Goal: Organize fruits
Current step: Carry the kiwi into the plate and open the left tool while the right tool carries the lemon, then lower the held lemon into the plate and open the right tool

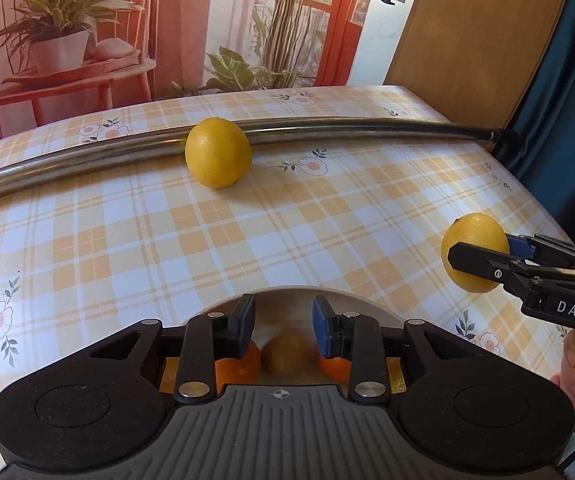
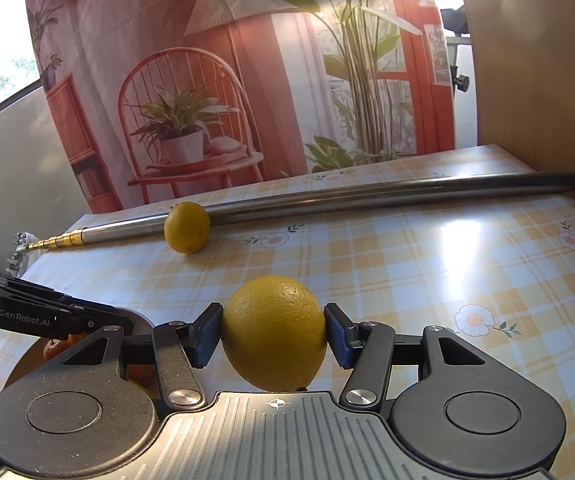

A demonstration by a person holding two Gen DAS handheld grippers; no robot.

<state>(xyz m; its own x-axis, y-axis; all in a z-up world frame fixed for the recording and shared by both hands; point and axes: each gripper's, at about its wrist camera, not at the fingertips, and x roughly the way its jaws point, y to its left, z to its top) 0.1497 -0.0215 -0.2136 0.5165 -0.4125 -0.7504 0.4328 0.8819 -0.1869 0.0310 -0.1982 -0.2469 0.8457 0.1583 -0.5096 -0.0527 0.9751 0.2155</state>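
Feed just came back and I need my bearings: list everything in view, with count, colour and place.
Lemons: 2, yellow; one clamped in the right gripper, one on the table against the pole.
Oranges: at least 2, orange, in the plate.
Brownish fruit: 1, blurred, in the plate between the oranges.
Plate: 1, pale, near edge under the left gripper.
Pole: 1, silver with gold end, across the far side.
Table: 1, yellow-checked cloth.
Left gripper, open above the plate.
Right gripper, holding a lemon.

A glossy checked tablecloth (image 2: pixel 427 264) bears a shiny metal pole (image 2: pixel 327 200) and a dimpled lemon (image 2: pixel 186 227).
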